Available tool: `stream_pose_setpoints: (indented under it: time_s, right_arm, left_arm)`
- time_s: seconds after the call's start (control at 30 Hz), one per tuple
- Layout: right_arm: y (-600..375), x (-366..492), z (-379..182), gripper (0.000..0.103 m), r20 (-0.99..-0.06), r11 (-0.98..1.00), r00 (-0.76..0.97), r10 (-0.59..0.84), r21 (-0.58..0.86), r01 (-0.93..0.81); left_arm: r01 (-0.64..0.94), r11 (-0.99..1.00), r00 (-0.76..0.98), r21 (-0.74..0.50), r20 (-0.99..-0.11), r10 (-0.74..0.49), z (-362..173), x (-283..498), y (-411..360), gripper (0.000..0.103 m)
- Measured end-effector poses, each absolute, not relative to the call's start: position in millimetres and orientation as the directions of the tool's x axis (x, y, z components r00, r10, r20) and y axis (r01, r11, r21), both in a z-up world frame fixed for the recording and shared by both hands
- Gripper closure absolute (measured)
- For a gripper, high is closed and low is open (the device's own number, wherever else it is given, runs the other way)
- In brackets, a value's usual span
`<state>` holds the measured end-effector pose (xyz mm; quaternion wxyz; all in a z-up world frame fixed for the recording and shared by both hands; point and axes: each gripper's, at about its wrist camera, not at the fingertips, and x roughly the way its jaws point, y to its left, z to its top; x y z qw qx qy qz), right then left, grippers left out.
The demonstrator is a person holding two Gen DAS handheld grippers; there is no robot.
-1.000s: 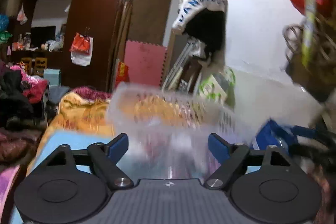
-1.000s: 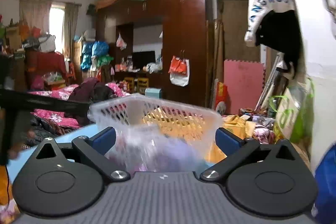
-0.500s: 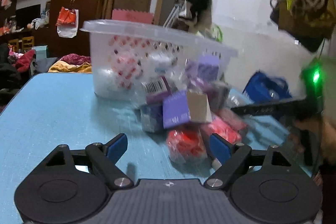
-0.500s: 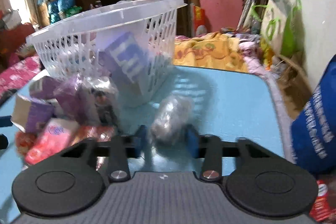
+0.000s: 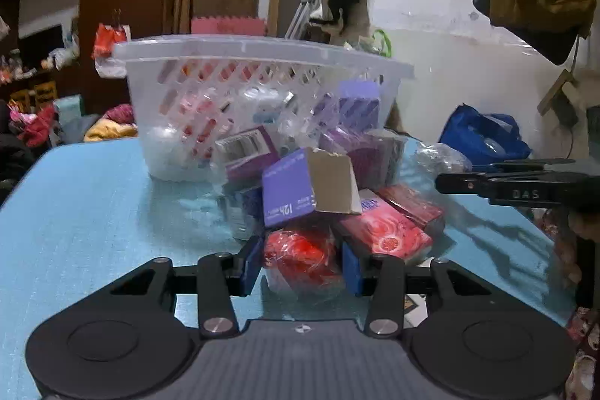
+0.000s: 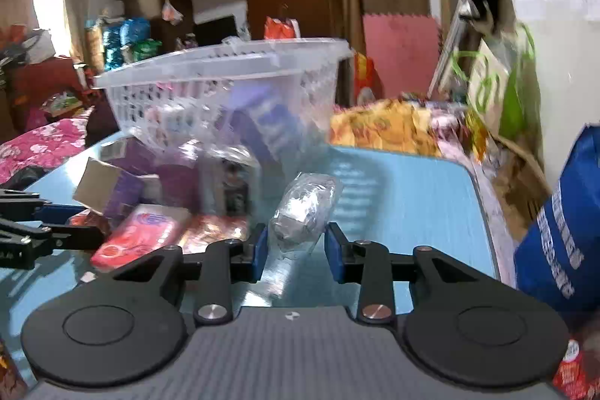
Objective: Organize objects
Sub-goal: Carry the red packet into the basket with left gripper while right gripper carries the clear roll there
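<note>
A clear plastic basket (image 5: 262,55) stands on the blue table (image 5: 93,212) with boxes and packets heaped in front of it. Among them are a purple box (image 5: 288,186) and a pink-red pack (image 5: 382,235). My left gripper (image 5: 301,263) is closing its jaws, and its blue pads press the sides of a red wrapped packet (image 5: 300,250) at the front of the heap. My right gripper (image 6: 297,248) is closing too, its pads against a clear-wrapped silver bundle (image 6: 303,208) lying right of the basket (image 6: 225,62).
A blue bag (image 6: 562,231) sits past the table's right edge, close to the white wall. Piled clothes and bedding lie left of and behind the table. Bare blue tabletop (image 6: 412,205) stretches to the right of the bundle and left of the heap.
Both grippers sank from the raised basket to the table. The basket now stands with items spilled before it. Left jaws closed on the red packet; right jaws closed on the silver bundle.
</note>
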<state>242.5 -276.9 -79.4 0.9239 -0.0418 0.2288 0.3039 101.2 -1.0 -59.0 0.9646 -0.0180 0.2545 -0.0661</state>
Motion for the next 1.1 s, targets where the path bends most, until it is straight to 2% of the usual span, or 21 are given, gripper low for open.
stream_pose_setpoints:
  time_s: [0.1, 0.37, 0.6, 0.8, 0.9, 1.1]
  right_arm:
    - [-279, 242, -79, 0.067, -0.444, 0.813, 0.712, 0.544, 0.070, -0.578]
    - [-286, 216, -75, 0.067, -0.361, 0.795, 0.726, 0.585, 0.082, -0.601]
    - [-288, 194, -70, 0.067, -0.296, 0.758, 0.706, 0.644, 0.116, -0.642]
    - [-283, 173, -59, 0.067, -0.240, 0.749, 0.718, 0.654, 0.071, -0.659]
    - [-283, 173, -46, 0.067, -0.216, 0.750, 0.725, 0.654, 0.056, -0.659]
    - [-258, 194, 4, 0.067, -0.182, 0.745, 0.733, 0.655, -0.009, -0.668]
  left_arm:
    - [0.116, 0.990, 0.878, -0.084, -0.458, -0.141, -59, 89, 7, 0.054]
    - [0.104, 0.987, 0.928, -0.123, -0.346, -0.141, -46, 53, 33, 0.054]
    - [0.084, 0.989, 0.939, -0.120, -0.322, -0.119, -43, 51, 44, 0.054]
    - [0.089, 0.981, 0.947, -0.172, -0.290, -0.137, -37, 48, 48, 0.054]
    - [0.076, 0.968, 0.959, -0.238, -0.248, -0.136, -22, 50, 52, 0.054]
    - [0.093, 0.962, 0.963, -0.257, -0.221, -0.153, 40, 100, 49, 0.054]
